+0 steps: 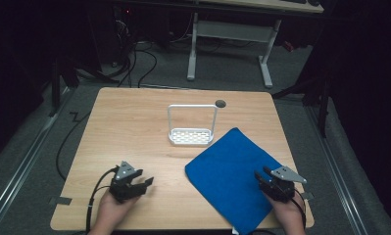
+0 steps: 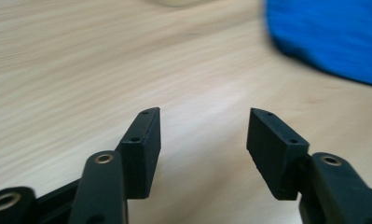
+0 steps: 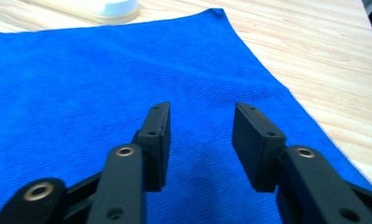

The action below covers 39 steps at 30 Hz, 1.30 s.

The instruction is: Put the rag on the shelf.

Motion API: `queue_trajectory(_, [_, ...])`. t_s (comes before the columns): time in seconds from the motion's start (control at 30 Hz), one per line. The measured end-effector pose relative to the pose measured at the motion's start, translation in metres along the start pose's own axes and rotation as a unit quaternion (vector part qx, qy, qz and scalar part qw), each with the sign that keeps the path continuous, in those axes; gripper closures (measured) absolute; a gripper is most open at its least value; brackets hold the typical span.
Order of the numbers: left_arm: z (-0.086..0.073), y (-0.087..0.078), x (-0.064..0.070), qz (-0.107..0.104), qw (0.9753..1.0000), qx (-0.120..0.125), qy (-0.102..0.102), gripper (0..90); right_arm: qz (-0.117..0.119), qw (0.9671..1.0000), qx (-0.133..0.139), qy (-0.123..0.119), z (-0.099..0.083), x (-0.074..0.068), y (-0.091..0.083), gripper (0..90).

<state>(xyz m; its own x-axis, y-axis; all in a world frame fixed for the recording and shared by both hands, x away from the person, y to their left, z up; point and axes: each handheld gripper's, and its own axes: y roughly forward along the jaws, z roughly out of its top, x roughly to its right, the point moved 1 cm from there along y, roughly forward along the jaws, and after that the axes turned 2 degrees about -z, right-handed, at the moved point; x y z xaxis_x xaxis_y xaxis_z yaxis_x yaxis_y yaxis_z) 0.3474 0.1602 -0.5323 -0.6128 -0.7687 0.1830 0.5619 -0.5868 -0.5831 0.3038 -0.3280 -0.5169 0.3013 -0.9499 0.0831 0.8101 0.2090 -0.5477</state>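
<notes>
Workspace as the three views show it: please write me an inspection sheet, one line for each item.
Surface: wooden table, with a dark round hole near its far edge.
Job's things: blue cloth lies flat at the right; white rack stands upright behind it.
Clutter: nothing seen.
Grippers: left tool open over bare wood; right tool open over the cloth, holding nothing.
Cables: one trails from the left tool; more lie on the floor.
Surroundings: dark room, white desk frame behind.
</notes>
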Motion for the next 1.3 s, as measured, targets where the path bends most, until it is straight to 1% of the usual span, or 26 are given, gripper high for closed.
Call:
queue_trajectory(0.07, [0.002,0.0,-0.004,-0.011,0.9996,0.012,-0.025,44.6,0.003,1.0,-0.006,0.003,0.0,0.0,0.001,56.8])
queue_trajectory(0.1, [0.002,0.0,-0.004,-0.011,0.9996,0.012,-0.025,44.6,0.003,1.0,-0.006,0.003,0.0,0.0,0.001,56.8])
queue_trajectory(0.13, [0.002,0.005,0.002,-0.013,0.9998,0.009,-0.012,44.6,0.005,1.0,0.001,0.003,0.002,0.0,0.003,56.4])
queue_trajectory(0.2, [0.002,0.013,0.012,-0.007,0.9997,-0.007,0.022,44.4,0.006,1.0,-0.002,0.002,0.003,0.001,0.004,56.3])
queue_trajectory(0.27, [0.002,0.017,0.018,-0.008,0.9993,-0.012,0.035,44.5,0.009,0.9999,-0.002,0.003,0.002,0.001,0.004,56.1])
queue_trajectory(0.4, [0.004,0.018,0.022,-0.02,0.9993,-0.009,0.031,44.5,0.012,0.9999,-0.006,0.002,0.002,0.004,0.006,53.6])
queue_trajectory(0.6, [0.004,0.019,0.032,-0.037,0.9986,-0.014,0.036,46.4,0.014,0.9999,-0.006,-0.003,0.002,0.003,0.008,52.2])
queue_trajectory(0.67, [0.006,0.022,0.042,-0.054,0.9976,-0.012,0.041,49.9,0.017,0.9998,-0.007,0.002,0.003,0.003,0.006,53.0])
queue_trajectory(0.7, [0.006,0.022,0.042,-0.054,0.9976,-0.012,0.041,50.8,0.016,0.9998,-0.005,-0.003,0.003,0.002,0.005,53.4])
queue_trajectory(0.73, [0.009,0.025,0.052,-0.065,0.9965,-0.008,0.051,51.9,0.017,0.9998,-0.004,-0.006,0.003,0.002,0.004,53.8])
queue_trajectory(0.77, [0.009,0.025,0.052,-0.065,0.9965,-0.008,0.051,53.5,0.018,0.9998,-0.005,-0.006,0.003,0.001,0.002,54.2])
queue_trajectory(0.8, [0.013,0.029,0.062,-0.077,0.9949,-0.009,0.064,55.1,0.017,0.9998,-0.004,-0.008,0.002,0.002,0.001,54.5])
queue_trajectory(0.83, [0.013,0.029,0.062,-0.077,0.9949,-0.009,0.064,57.1,0.017,0.9998,-0.004,-0.008,0.002,0.002,0.001,54.5])
queue_trajectory(0.87, [0.014,0.032,0.067,-0.084,0.9942,-0.011,0.066,62.4,0.014,0.9999,-0.002,-0.009,-0.001,0.002,-0.001,54.6])
queue_trajectory(0.9, [0.018,0.039,0.078,-0.106,0.9915,-0.02,0.073,65.4,0.012,0.9999,-0.005,-0.005,-0.002,0.003,-0.003,54.6])
queue_trajectory(0.93, [0.018,0.039,0.078,-0.106,0.9915,-0.02,0.073,68.1,0.011,0.9999,-0.006,-0.003,-0.003,0.003,-0.004,54.6])
queue_trajectory(0.97, [0.019,0.042,0.084,-0.117,0.9899,-0.024,0.077,68.1,0.011,0.9999,-0.006,-0.003,-0.003,0.003,-0.004,54.6])
queue_trajectory(1.0, [0.021,0.051,0.099,-0.137,0.9861,-0.033,0.088,76.3,0.009,0.9999,-0.008,-0.004,-0.006,0.005,-0.008,54.9])
queue_trajectory(1.03, [0.021,0.051,0.099,-0.137,0.9861,-0.033,0.088,79.3,0.009,0.9999,-0.008,-0.004,-0.006,0.005,-0.008,54.9])
queue_trajectory(1.07, [0.024,0.058,0.118,-0.154,0.9812,-0.038,0.11,83.9,0.007,0.9999,-0.008,-0.004,-0.008,0.005,-0.011,56.9])
queue_trajectory(1.1, [0.024,0.058,0.118,-0.154,0.9812,-0.038,0.11,86.6,0.007,0.9999,-0.008,-0.004,-0.008,0.005,-0.011,56.9])
queue_trajectory(1.13, [0.025,0.063,0.13,-0.164,0.9784,-0.038,0.12,86.6,0.006,0.9999,-0.008,-0.004,-0.009,0.006,-0.013,57.4])
queue_trajectory(1.17, [0.026,0.069,0.147,-0.178,0.9741,-0.036,0.135,90.0,0.007,0.9999,-0.009,-0.002,-0.011,0.007,-0.016,58.6])
queue_trajectory(1.2, [0.026,0.072,0.153,-0.185,0.9725,-0.036,0.137,90.0,0.007,0.9999,-0.01,0.0,-0.012,0.007,-0.017,59.1])
queue_trajectory(1.23, [0.026,0.072,0.153,-0.185,0.9725,-0.036,0.137,90.0,0.007,0.9999,-0.01,0.0,-0.012,0.007,-0.017,59.1])
queue_trajectory(1.3, [0.023,0.091,0.176,-0.204,0.9661,-0.056,0.149,90.0,0.007,0.9999,-0.013,-0.001,-0.014,0.007,-0.019,61.4])
